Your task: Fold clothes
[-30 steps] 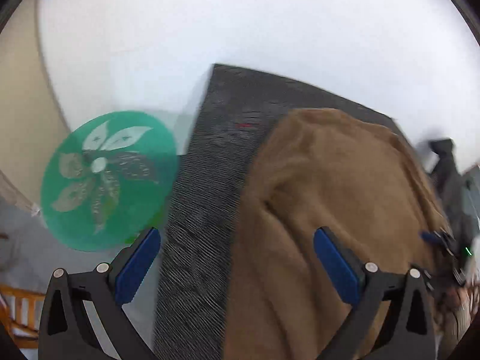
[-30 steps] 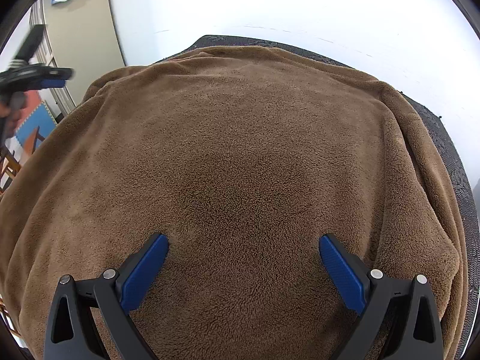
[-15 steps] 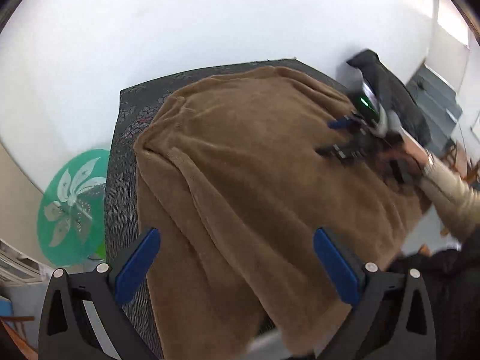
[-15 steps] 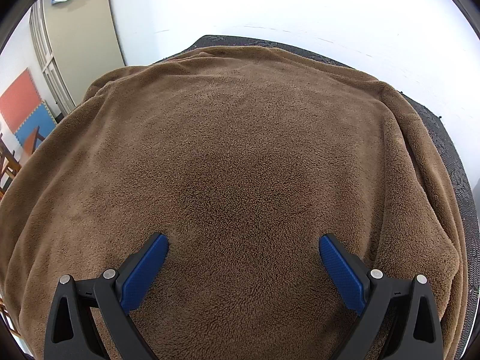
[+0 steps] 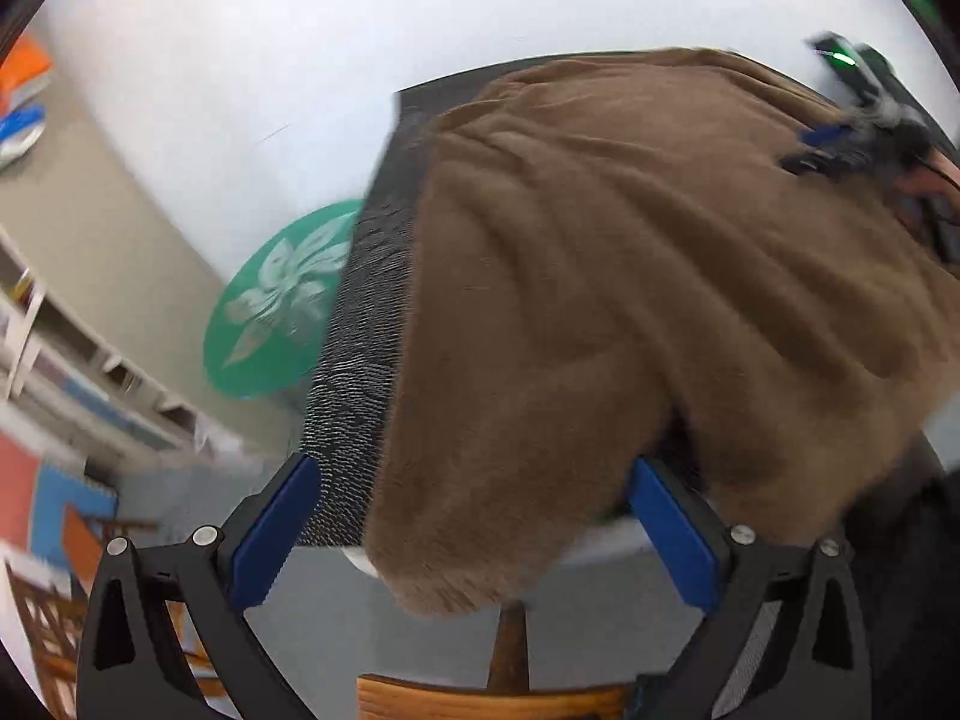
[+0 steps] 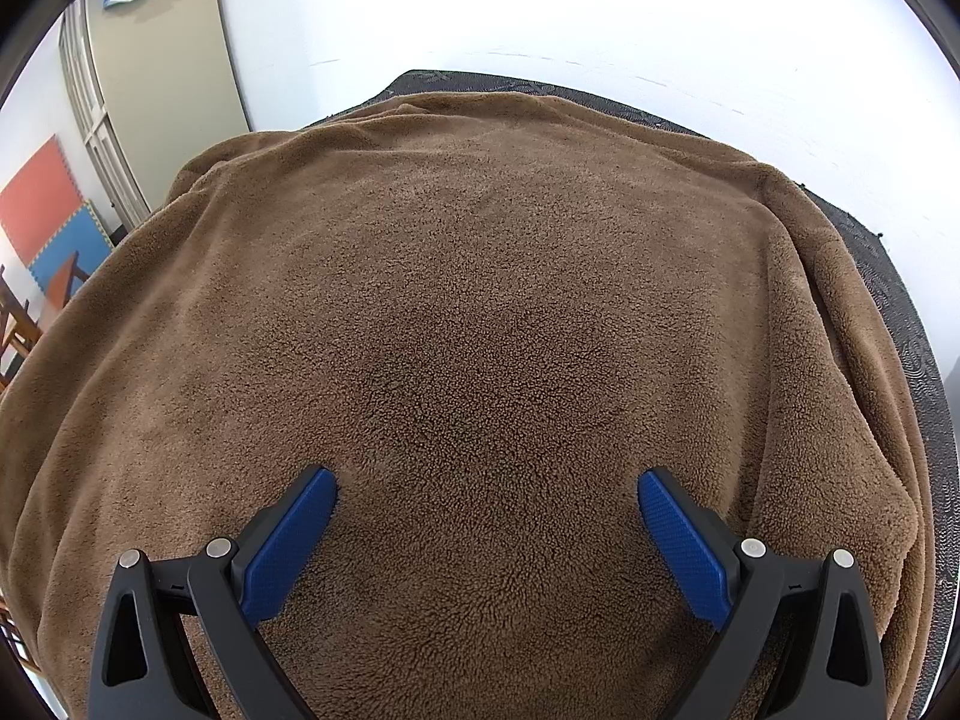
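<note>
A large brown fleece garment (image 6: 492, 312) lies spread over the counter (image 6: 918, 354), which has a dark patterned cover. The fleece covers almost all of the top – only a narrow strip of the dark cover shows at the far edge and along the right side in the right wrist view. In the left wrist view the same garment (image 5: 630, 276) hangs over the near edge of the counter (image 5: 366, 324), and one rounded corner of it droops below the edge.

The right gripper (image 6: 486, 489) is low over the middle of the fleece, with its jaws spread wide and nothing between them. The blue pads (image 6: 288, 540) look very near the pile, but I cannot tell if they touch it. From the left wrist view this gripper (image 5: 831, 147) is seen at the far right of the garment, blurred, with a small green light above it.

The left gripper (image 5: 474, 477) is at the near edge of the counter, also with jaws spread wide. The hanging corner of the fleece sits between the two blue pads (image 5: 672, 534) – it is not pinched.

Beside the counter, a green round disc (image 5: 276, 300) with a white flower pattern leans at the white wall. Below, part of a wooden chair (image 5: 498, 690) is visible.
</note>
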Demonstrator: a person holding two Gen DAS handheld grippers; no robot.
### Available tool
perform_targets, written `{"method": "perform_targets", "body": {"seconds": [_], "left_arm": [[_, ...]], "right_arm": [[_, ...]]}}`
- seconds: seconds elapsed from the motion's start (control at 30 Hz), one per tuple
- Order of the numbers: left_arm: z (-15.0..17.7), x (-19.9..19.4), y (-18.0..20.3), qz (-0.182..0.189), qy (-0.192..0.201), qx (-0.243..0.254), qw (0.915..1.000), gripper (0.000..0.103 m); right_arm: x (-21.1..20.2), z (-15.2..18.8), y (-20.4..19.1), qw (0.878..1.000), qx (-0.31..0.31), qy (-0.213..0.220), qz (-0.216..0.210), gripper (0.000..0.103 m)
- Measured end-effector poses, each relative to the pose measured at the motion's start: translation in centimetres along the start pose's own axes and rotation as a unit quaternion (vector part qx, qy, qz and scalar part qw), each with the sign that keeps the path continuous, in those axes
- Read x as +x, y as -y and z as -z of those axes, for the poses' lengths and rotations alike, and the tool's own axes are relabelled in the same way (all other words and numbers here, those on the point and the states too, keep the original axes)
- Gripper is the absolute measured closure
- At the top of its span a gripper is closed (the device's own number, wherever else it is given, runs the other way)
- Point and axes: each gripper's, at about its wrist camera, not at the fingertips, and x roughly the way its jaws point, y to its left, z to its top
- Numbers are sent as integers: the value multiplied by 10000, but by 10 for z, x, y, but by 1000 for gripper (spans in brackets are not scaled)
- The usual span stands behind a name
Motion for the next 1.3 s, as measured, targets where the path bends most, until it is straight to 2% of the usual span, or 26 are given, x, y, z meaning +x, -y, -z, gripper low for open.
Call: {"method": "perform_targets", "body": {"seconds": [0.1, 0.23, 0.5, 0.6, 0.67, 0.77, 0.87, 0.93, 0.97, 1.03, 1.07, 1.1, 1.17, 1.3], "left_arm": [[0, 19, -16, 11, 43, -433, 9991, 0], [3, 26, -43, -240, 160, -1003, 9945, 0], [11, 27, -66, -960, 187, -1333, 9862, 0], [8, 29, -55, -682, 257, -1320, 9886, 0], [9, 22, -37, -402, 430, -948, 9938, 0], [13, 13, -3, -220, 758, 28, 9969, 0], [14, 12, 32, -240, 1001, 1160, 9879, 0], [10, 18, 41, -45, 1010, 1341, 9858, 0], [6, 22, 41, 161, 975, 1279, 9869, 3], [-5, 32, 27, 676, 711, 788, 9921, 26], [-7, 33, 18, 757, 678, 558, 9932, 55], [-9, 35, 8, 826, 653, 329, 9939, 68], [-13, 37, -10, 961, 601, -128, 9935, 75], [-12, 27, -36, 293, 817, -588, 9945, 78]], "right_arm": [[0, 0, 0, 10000, -3, 0, 3, 1], [0, 1, -1, 10000, -5, 1, 9, 1], [0, 2, -1, 10000, -7, 3, 13, 1], [0, 3, -1, 10000, -7, 3, 15, 1], [0, 3, -1, 10000, -6, 4, 15, 1], [0, 2, -1, 10000, -6, 4, 16, 1], [1, 2, -1, 10000, -4, 4, 16, 1], [1, 2, -1, 10000, -1, 4, 21, 1], [1, 2, -1, 10000, -1, 4, 22, 1], [1, 2, -2, 10000, 1, 4, 22, 1], [0, 2, -2, 10000, 2, 4, 22, 1], [0, 2, -1, 10000, 1, 4, 22, 1], [0, 2, -1, 10000, 1, 4, 20, 1], [0, 2, -1, 10000, 1, 4, 20, 1]]}}
